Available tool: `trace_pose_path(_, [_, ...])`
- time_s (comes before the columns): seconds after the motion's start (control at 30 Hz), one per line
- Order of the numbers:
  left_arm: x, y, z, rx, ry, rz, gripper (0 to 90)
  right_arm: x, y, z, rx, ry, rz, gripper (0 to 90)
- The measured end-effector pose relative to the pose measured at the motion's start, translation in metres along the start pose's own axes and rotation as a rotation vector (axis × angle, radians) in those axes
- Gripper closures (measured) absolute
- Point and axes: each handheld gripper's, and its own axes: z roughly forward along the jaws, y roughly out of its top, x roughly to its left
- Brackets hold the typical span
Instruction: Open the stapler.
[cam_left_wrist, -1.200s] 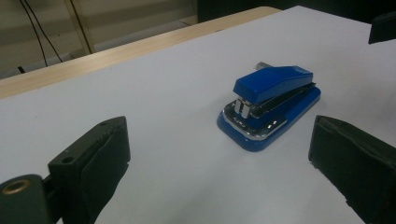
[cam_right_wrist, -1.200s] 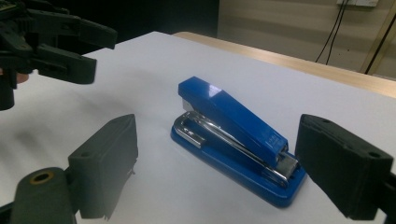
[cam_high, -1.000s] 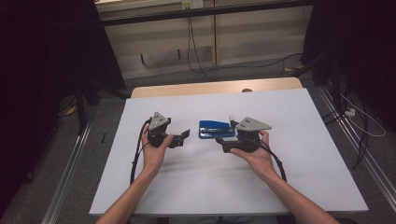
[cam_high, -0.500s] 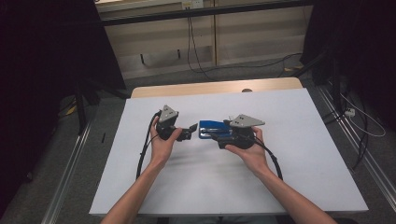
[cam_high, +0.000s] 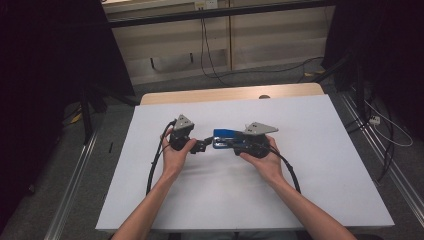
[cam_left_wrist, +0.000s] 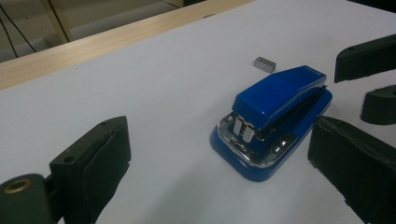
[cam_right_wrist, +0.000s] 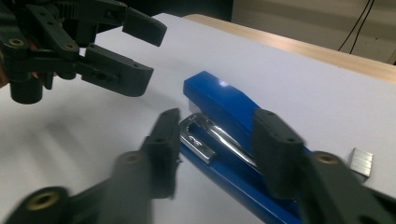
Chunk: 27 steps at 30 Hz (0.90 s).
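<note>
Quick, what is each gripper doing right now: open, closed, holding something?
Left gripper: open, holding nothing.
Right gripper: jaws just closing around the blue stapler; grip cannot be told.

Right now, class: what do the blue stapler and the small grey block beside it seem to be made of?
The stapler: its blue shell looks like glossy plastic or painted metal, since it carries a sharp highlight; the bright mirror-like plate at its mouth looks like chromed steel. The small grey block: dull silvery metal, probably a strip of staples, judging by its ribbed face.
</note>
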Motion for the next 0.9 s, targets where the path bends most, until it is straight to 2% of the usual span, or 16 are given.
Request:
trace_pose_path(0.13, [0.000,0.000,0.002,-0.006,0.050,0.008,5.8,0.000,-0.001,0.002,-0.003,0.007,-0.011,73.5])
trace_pose_path(0.3, [0.003,-0.001,0.003,-0.003,0.037,-0.012,6.6,0.002,-0.002,0.006,-0.006,0.028,0.003,90.0])
trace_pose_path(0.33, [0.003,-0.001,0.002,0.003,0.038,-0.011,6.6,0.002,-0.003,0.007,0.007,0.017,0.001,90.0])
trace_pose_path(0.5, [0.000,-0.002,0.005,0.031,0.038,-0.010,9.4,0.001,-0.007,0.011,0.036,0.022,0.020,90.0])
trace_pose_path(0.7, [-0.002,0.000,0.004,0.039,0.010,-0.031,36.3,-0.001,-0.008,0.014,0.075,0.012,0.005,90.0])
trace_pose_path(0.8, [-0.005,0.000,0.003,0.049,0.011,-0.018,49.3,-0.003,-0.008,0.016,0.087,0.010,0.022,90.0])
trace_pose_path(0.87, [-0.007,0.000,0.005,0.065,0.009,-0.004,54.9,-0.004,-0.009,0.017,0.101,0.010,0.028,90.0])
trace_pose_path(0.9, [-0.007,0.000,0.005,0.067,0.004,-0.001,62.3,-0.004,-0.009,0.018,0.109,0.009,0.029,90.0])
